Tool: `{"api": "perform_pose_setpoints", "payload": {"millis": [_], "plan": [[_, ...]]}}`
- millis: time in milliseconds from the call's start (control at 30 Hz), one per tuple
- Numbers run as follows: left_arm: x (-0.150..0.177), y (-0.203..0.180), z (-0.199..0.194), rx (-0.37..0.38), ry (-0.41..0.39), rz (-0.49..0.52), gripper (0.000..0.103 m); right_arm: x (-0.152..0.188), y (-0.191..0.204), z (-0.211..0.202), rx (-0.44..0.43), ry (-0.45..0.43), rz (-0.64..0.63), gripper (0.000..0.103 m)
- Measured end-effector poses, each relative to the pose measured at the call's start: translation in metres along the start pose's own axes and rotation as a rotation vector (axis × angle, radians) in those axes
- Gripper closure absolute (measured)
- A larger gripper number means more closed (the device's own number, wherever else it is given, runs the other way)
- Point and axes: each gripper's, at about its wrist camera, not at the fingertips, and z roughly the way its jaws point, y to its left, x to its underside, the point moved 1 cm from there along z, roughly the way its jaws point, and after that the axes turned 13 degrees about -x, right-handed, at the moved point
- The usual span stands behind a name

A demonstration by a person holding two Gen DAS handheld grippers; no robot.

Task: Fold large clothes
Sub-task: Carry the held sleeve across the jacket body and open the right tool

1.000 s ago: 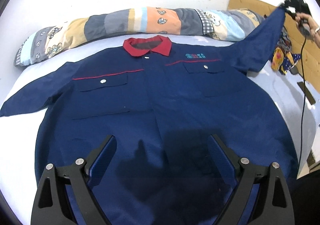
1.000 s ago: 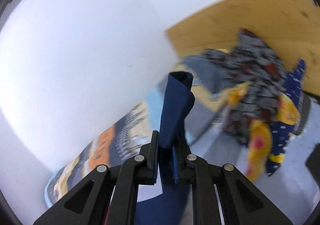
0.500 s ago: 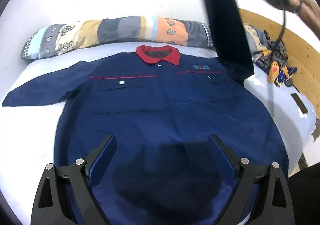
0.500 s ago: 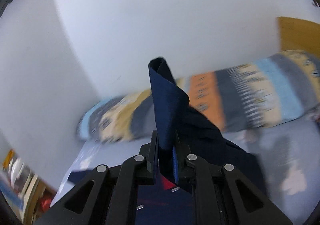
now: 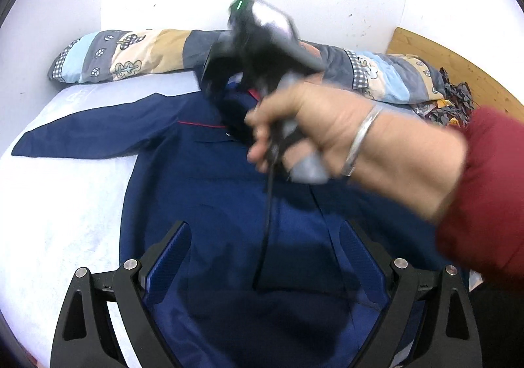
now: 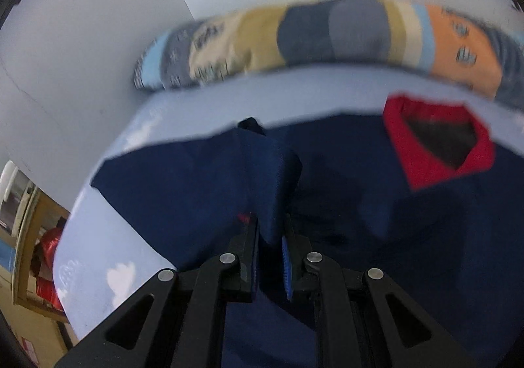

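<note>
One navy jacket (image 5: 229, 210) is lying ahead of the claws. One patchwork bolster (image 5: 137, 56) is lying beyond it. Two grippers are showing.

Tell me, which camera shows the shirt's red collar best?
The right wrist view: the red collar lies open and unobstructed, though slightly blurred. In the left wrist view the hand and right gripper hide nearly all of it.

The navy work jacket (image 5: 203, 210) is smooth woven cloth with a faint sheen, and its red collar (image 6: 439, 145) is matt. The left gripper (image 5: 263, 256) is matt black plastic with bright metal screw heads and ribbed blue pads (image 5: 168, 261). At 2 o'clock, the headboard (image 5: 458, 63) is raw, knotty wood. The patchwork pillow (image 5: 137, 55) is soft printed cotton; the bangle (image 5: 362, 138) is polished metal.
</note>
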Motion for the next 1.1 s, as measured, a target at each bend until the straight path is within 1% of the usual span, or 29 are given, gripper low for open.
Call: {"api": "perform_pose_setpoints", "payload": {"millis": [33, 67, 100, 133, 167, 200, 233, 300, 367, 400, 433, 467, 500, 533, 600, 633, 667, 733, 800, 833, 900, 933, 967, 1033, 1100], "plan": [[-0.001, 0.000, 0.001, 0.004, 0.003, 0.001, 0.010, 0.007, -0.006, 0.011, -0.014, 0.027, 0.026, 0.080], [-0.003, 0.000, 0.002, 0.008, 0.004, 0.001, 0.010, 0.010, -0.009, 0.017, -0.017, 0.055, 0.045, 0.059], [-0.005, -0.001, 0.002, 0.012, 0.003, 0.000, 0.010, 0.016, -0.012, 0.025, -0.019, 0.093, 0.065, 0.047], [-0.006, -0.002, 0.002, 0.015, 0.002, 0.001, 0.010, 0.023, -0.015, 0.033, -0.046, 0.145, 0.085, 0.041], [-0.006, -0.003, 0.001, 0.017, 0.000, 0.002, 0.010, 0.026, -0.015, 0.035, -0.065, 0.178, 0.092, 0.043], [-0.007, -0.003, 0.001, 0.017, -0.001, 0.003, 0.010, 0.028, -0.012, 0.033, -0.076, 0.200, 0.084, 0.043], [-0.006, -0.002, 0.000, 0.018, -0.003, 0.003, 0.010, 0.029, -0.010, 0.026, -0.088, 0.199, 0.066, 0.042], [-0.007, -0.001, 0.000, 0.021, -0.004, 0.000, 0.010, 0.030, -0.005, 0.007, -0.131, 0.155, 0.033, 0.040], [-0.007, 0.000, 0.000, 0.019, -0.008, -0.005, 0.010, 0.030, -0.003, -0.013, -0.165, 0.095, 0.028, 0.031], [-0.007, 0.000, 0.000, 0.019, -0.007, -0.005, 0.010, 0.029, -0.004, -0.021, -0.173, 0.068, 0.029, 0.030], [-0.007, 0.000, 0.001, 0.017, -0.005, -0.004, 0.010, 0.030, -0.005, -0.026, -0.166, 0.050, 0.029, 0.029], [-0.007, 0.000, 0.002, 0.015, -0.003, -0.002, 0.010, 0.031, -0.010, -0.029, -0.136, 0.039, 0.032, 0.029], [-0.007, 0.000, 0.003, 0.012, 0.000, 0.000, 0.010, 0.033, -0.017, -0.029, -0.097, 0.047, 0.043, 0.029], [-0.007, -0.001, 0.003, 0.008, 0.001, 0.000, 0.010, 0.038, -0.025, -0.025, -0.058, 0.068, 0.061, 0.029], [-0.007, -0.002, 0.004, -0.002, 0.004, 0.000, 0.010, 0.052, -0.045, -0.011, 0.010, 0.150, 0.101, 0.031], [-0.008, -0.002, 0.005, -0.007, 0.007, -0.002, 0.010, 0.056, -0.051, -0.009, 0.024, 0.180, 0.113, 0.031], [-0.008, -0.002, 0.007, -0.009, 0.015, -0.006, 0.010, 0.063, -0.053, -0.012, 0.017, 0.187, 0.114, 0.031], [-0.008, 0.000, 0.012, -0.007, 0.034, -0.018, 0.010, 0.069, -0.049, -0.027, -0.010, 0.174, 0.117, 0.031], [-0.007, 0.002, 0.023, -0.037, 0.065, -0.023, 0.010, 0.075, -0.043, -0.052, -0.048, 0.139, 0.119, 0.031], [-0.006, 0.003, 0.028, -0.054, 0.083, -0.023, 0.010, 0.079, -0.040, -0.065, -0.052, 0.130, 0.106, 0.030], [-0.001, 0.008, 0.040, -0.095, 0.124, -0.030, 0.010, 0.093, -0.032, -0.094, -0.033, 0.121, 0.063, 0.030], [0.000, 0.009, 0.044, -0.106, 0.139, -0.036, 0.010, 0.099, -0.028, -0.102, -0.025, 0.117, 0.046, 0.030], [0.001, 0.011, 0.047, -0.120, 0.149, -0.043, 0.010, 0.107, -0.022, -0.116, -0.002, 0.118, 0.016, 0.030], [-0.001, 0.012, 0.047, -0.167, 0.138, -0.041, 0.010, 0.118, -0.011, -0.137, 0.047, 0.095, -0.032, 0.030], [-0.004, 0.009, 0.042, -0.186, 0.110, -0.035, 0.010, 0.136, 0.005, -0.166, 0.074, 0.055, -0.087, 0.030]]}}
